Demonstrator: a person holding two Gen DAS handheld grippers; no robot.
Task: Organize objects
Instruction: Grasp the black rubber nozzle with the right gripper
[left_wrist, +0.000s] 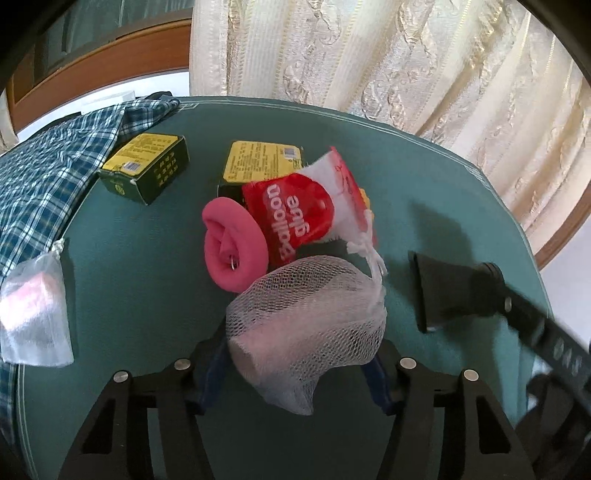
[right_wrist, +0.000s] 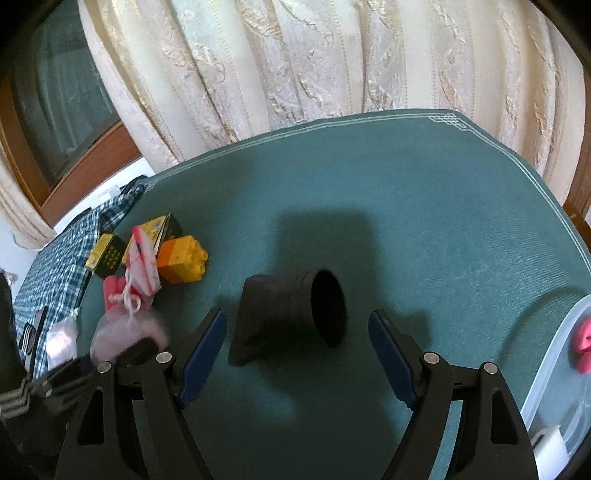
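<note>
From the left wrist view, the left tool (left_wrist: 303, 363) is clamped on a white mesh pouch (left_wrist: 308, 325) holding something pale pink, the blue pads pressing its sides. Just beyond it on the green counter (left_wrist: 147, 295) lie a pink ring-shaped foam piece (left_wrist: 232, 247) and a red packet printed "Balloon glue" (left_wrist: 295, 221), which leans over a dark green box with a yellow label (left_wrist: 262, 162). A second such box (left_wrist: 147, 168) sits further left beside a blue checked cloth (left_wrist: 48, 173), and a clear pouch with pink contents (left_wrist: 35, 317) rests at the left edge.

From the right wrist view, the right tool (right_wrist: 297, 354) stands wide apart, gripping nothing. A black tapered nozzle-like tube (right_wrist: 288, 317) lies on its side on the counter between and just ahead of the fingers, untouched. An orange and yellow building block (right_wrist: 181, 260) sits to the left. A clear plastic bin (right_wrist: 554, 354) at the right edge holds a pink item (right_wrist: 583, 343).
</note>
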